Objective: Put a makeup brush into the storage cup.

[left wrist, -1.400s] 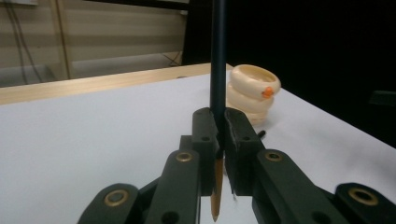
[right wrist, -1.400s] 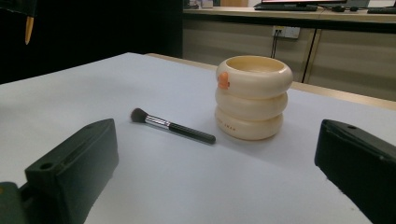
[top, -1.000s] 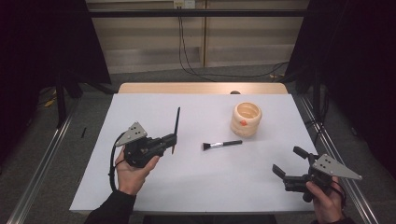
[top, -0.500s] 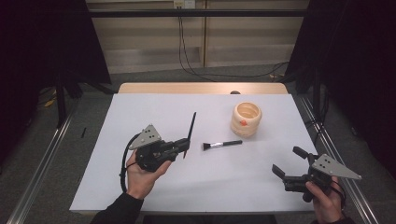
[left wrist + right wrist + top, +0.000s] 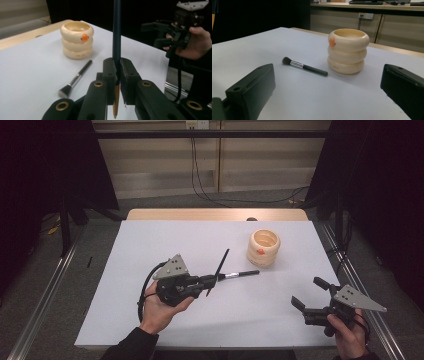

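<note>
**A:** Pencil (image 5: 116,32) first: where is it?

**B:** Clamped in the left gripper (image 5: 212,279). In the left gripper view the two jaws are closed tight on it, and its dark shaft rises straight up between them while an orange-brown end pokes out below the pads. In the high view the pencil (image 5: 220,265) stands off the table (image 5: 125,250), leaning up and away from the person.

**A:** And that gripper itself?

**B:** Held in the left hand (image 5: 160,307), left of the table's middle and above the white top. Its jaws point to the right, toward the brush (image 5: 240,274).

**A:** How does the brush lie?

**B:** Flat on the table, just beyond the left gripper's tip. In the high view its dark handle points right, toward the holder (image 5: 263,247). In the right gripper view the brush (image 5: 304,66) shows its bristle head at the left and its handle end close to the holder (image 5: 348,51), though not touching it.

**A:** Describe the holder.

**B:** Cream, built like three stacked rings, open at the top, with a small orange mark on its side. It stands upright right of centre.

**A:** The right gripper (image 5: 311,299)?

**B:** Near the table's front right corner, held in the right hand (image 5: 347,332). Its jaws are spread wide with nothing between them, well apart from the brush and holder.
</note>
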{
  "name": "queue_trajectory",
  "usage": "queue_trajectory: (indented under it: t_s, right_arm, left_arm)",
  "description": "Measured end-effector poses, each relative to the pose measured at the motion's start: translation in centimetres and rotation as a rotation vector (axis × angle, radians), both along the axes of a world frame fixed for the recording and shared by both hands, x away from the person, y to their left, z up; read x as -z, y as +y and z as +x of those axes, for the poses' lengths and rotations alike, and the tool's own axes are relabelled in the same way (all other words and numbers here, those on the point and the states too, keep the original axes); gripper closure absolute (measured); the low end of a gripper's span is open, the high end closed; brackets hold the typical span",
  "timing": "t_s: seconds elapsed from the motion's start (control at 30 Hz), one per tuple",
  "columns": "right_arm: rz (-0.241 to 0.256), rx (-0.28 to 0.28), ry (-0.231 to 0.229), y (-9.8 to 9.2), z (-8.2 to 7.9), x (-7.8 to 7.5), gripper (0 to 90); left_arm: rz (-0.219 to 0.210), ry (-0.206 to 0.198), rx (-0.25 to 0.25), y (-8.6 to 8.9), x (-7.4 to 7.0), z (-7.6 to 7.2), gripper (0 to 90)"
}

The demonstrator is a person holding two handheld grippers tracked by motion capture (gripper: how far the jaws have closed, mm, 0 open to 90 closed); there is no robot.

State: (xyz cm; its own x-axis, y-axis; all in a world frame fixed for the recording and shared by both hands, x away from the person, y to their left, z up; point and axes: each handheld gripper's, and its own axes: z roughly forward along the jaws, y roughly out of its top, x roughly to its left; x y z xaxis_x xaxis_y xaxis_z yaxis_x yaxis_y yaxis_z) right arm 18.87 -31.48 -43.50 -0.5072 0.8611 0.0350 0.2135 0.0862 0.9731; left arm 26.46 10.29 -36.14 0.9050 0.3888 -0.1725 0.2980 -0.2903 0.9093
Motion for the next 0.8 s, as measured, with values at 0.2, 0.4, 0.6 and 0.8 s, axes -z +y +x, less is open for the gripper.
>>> queue_trajectory:
  t_s: [0.2,0.4,0.6,0.8]
  right_arm:
    - [0.002,-0.002,0.003,0.0,0.0,0.0,0.0]
    - [0.0,-0.003,0.002,0.0,0.0,0.0,0.0]
    - [-0.002,-0.003,0.0,0.0,0.0,0.0,0.0]
    - [-0.002,-0.005,0.001,0.0,0.0,0.0,0.0]
  left_arm:
    - [0.053,0.03,0.016,-0.2,-0.1,0.3,83.8]
    - [0.095,0.062,0.032,-0.7,-0.1,0.9,83.8]
    - [0.147,0.079,0.016,-0.6,-0.2,1.1,83.8]
    - [0.215,0.084,0.034,-0.9,-0.3,1.4,83.8]
